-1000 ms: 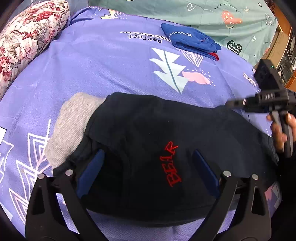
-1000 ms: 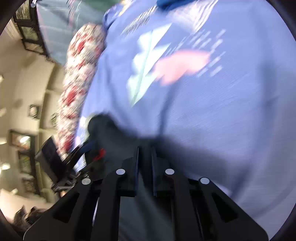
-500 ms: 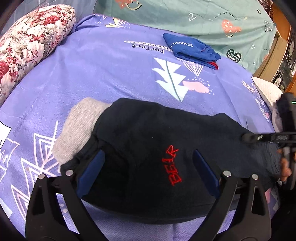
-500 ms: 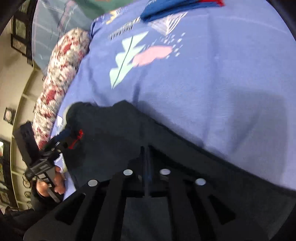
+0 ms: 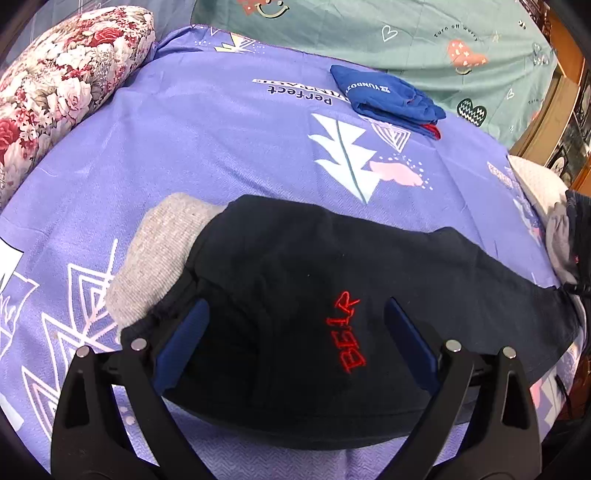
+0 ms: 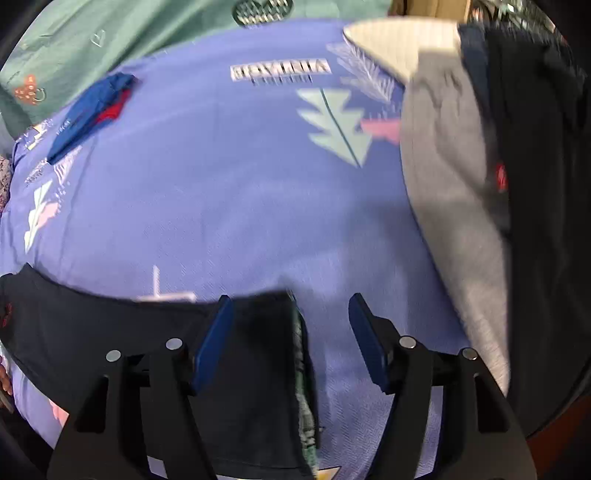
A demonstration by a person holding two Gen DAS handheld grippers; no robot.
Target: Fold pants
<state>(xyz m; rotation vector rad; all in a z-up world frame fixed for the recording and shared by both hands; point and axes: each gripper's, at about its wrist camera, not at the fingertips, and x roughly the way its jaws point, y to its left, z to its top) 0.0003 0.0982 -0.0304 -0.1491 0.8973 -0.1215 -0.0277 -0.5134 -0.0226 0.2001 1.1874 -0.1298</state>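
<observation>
Black pants [image 5: 314, 295] with red "BEAR" lettering [image 5: 347, 334] lie folded on the purple bedsheet [image 5: 221, 147], with a grey lining [image 5: 155, 254] showing at their left end. My left gripper [image 5: 295, 339] is open, its blue pads straddling the pants' near part. In the right wrist view my right gripper [image 6: 290, 332] is open over the pants' right end [image 6: 240, 350]; the cloth edge lies between the pads, free of them.
A folded blue garment [image 5: 388, 96] lies at the far side of the bed. A floral pillow [image 5: 62, 92] is at the far left. A pile of grey and dark clothes [image 6: 480, 166] sits at the right. A green sheet [image 5: 369, 33] lies behind.
My right gripper has opened and let go of the pants' end, then swung right. The pants now lie flat. My left gripper stays open over them.
</observation>
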